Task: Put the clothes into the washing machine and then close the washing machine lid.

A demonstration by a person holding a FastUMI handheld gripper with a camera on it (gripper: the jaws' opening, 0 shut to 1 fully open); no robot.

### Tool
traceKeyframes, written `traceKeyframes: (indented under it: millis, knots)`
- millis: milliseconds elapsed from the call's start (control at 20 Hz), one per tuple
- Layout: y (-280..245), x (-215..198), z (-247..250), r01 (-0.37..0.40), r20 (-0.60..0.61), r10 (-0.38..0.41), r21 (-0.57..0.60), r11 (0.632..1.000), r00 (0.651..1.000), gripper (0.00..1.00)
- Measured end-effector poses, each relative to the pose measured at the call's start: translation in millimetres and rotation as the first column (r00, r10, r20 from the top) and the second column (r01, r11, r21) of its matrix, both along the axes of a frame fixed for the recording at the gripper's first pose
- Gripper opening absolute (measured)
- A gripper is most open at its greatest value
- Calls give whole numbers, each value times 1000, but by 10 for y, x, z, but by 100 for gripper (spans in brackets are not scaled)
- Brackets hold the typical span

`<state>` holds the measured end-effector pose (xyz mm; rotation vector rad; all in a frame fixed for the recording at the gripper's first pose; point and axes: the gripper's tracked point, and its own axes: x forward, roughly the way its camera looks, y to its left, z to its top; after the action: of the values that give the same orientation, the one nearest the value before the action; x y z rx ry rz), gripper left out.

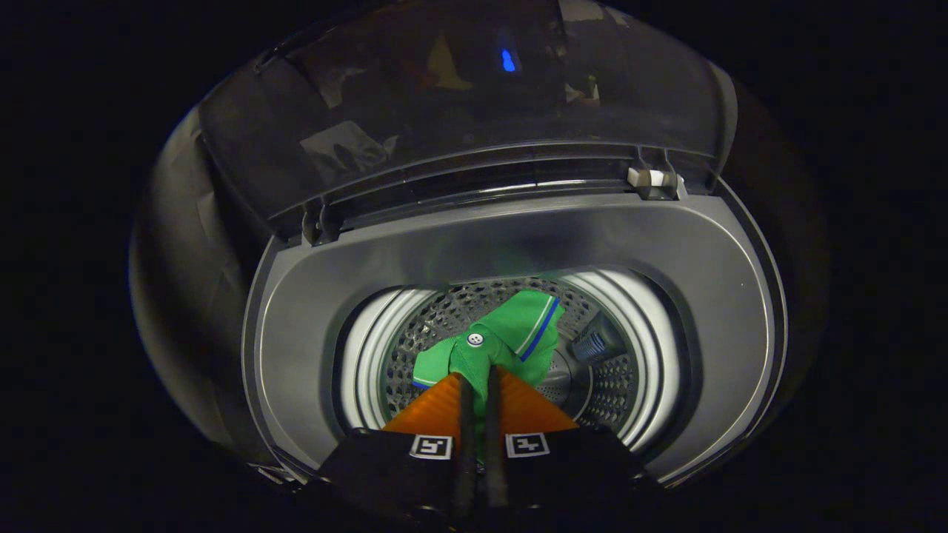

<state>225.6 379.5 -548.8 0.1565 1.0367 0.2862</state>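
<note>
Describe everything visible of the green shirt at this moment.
The green shirt looks like soft knit cloth, with a collar edged in blue and white stripes and one white button. It hangs crumpled over the open drum of the washing machine, its lower part pinched between the gripper fingers, which are closed on it. It appears to hang clear of the drum's perforated wall.

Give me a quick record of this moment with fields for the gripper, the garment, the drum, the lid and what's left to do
gripper: gripper over the washer opening, fingers nearly closed, pinching the green garment
garment: green shirt with a white button and blue-and-white trim, hanging from the fingers over the drum
drum: perforated metal drum beneath and beyond the fingers, with a bright inner ring
lid: washing machine lid raised open, standing behind the opening
top panel: grey rim around the opening
left to do: release the shirt, then close the lid
</note>
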Motion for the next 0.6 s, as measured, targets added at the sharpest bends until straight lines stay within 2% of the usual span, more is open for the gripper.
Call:
traceKeyframes:
  millis: [150, 250, 600]
  knots:
    - [-60, 47, -48, 17, 5, -17, -26, 1000, 1000, 14]
    - [-84, 66, 1, 27, 21, -26, -29, 999, 999, 20]
    - [-142, 68, 87, 6, 37, -5, -51, 999, 999, 81]
